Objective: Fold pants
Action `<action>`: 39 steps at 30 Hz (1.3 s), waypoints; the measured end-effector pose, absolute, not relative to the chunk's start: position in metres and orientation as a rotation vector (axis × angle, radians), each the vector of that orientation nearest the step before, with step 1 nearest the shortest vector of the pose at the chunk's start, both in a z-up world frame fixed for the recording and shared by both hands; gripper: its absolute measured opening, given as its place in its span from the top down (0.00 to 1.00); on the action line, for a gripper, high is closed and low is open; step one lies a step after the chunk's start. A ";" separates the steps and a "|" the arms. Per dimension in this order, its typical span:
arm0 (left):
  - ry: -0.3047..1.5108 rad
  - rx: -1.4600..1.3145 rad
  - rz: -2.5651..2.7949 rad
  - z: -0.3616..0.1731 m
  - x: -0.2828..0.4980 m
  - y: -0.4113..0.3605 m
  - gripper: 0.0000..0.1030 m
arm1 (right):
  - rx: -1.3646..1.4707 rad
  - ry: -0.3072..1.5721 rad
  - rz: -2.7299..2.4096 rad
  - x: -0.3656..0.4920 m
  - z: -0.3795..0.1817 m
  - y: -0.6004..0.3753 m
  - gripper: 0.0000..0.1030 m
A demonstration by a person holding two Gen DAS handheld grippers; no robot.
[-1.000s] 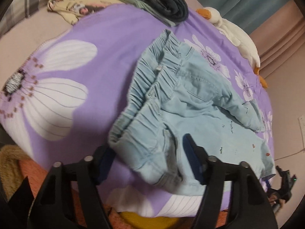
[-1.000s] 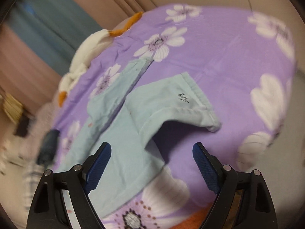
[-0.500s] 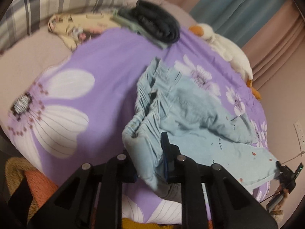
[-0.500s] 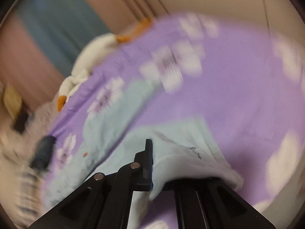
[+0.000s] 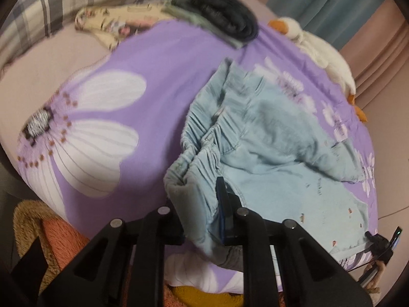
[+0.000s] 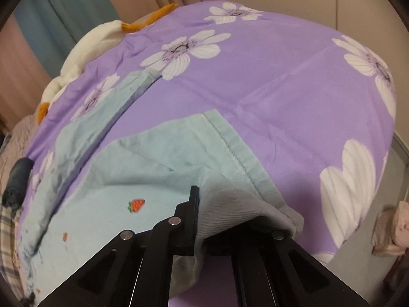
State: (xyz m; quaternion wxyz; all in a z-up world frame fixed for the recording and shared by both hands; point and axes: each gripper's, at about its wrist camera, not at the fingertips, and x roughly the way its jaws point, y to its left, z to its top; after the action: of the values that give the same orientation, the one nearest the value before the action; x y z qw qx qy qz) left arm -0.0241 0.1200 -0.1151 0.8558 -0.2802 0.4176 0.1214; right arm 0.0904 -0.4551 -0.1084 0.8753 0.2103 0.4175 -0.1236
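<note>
Light blue pants (image 5: 268, 138) with small strawberry prints lie spread on a purple flowered bedspread (image 5: 143, 58). My left gripper (image 5: 202, 212) is shut on the near end of the gathered elastic waistband (image 5: 204, 140) and lifts it slightly. In the right wrist view the pants (image 6: 158, 158) show both legs. My right gripper (image 6: 219, 220) is shut on the hem corner of the near leg, raised off the bedspread (image 6: 281, 81). The far leg (image 6: 107, 107) lies flat.
A pile of dark folded clothes (image 5: 219, 18) and a cream patterned garment (image 5: 110, 23) lie at the far end of the bed. A white plush duck (image 5: 324, 51) lies along the far side, by curtains. A plaid pillow (image 5: 46, 7) is at the left.
Both grippers were open a second ago. The left one closed on the waistband and the right one closed on the leg hem; both ends are now lifted.
</note>
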 end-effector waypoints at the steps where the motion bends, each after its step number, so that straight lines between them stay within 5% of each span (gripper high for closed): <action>1: 0.867 -0.576 0.255 -0.109 -0.026 0.118 0.84 | 0.403 0.852 -0.263 0.091 -0.098 -0.450 1.00; 9: 0.984 -0.548 0.269 -0.134 -0.022 0.120 0.82 | 0.401 0.876 -0.277 0.085 -0.108 -0.455 1.00; 39: 0.985 -0.559 0.261 -0.144 -0.018 0.126 0.77 | 0.402 0.901 -0.334 0.073 -0.130 -0.456 1.00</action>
State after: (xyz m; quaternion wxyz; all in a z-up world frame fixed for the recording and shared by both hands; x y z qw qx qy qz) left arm -0.0175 0.1259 -0.1435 0.8359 -0.2640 0.4653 0.1231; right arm 0.0727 -0.4565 -0.1299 0.8674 0.1920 0.4305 -0.1596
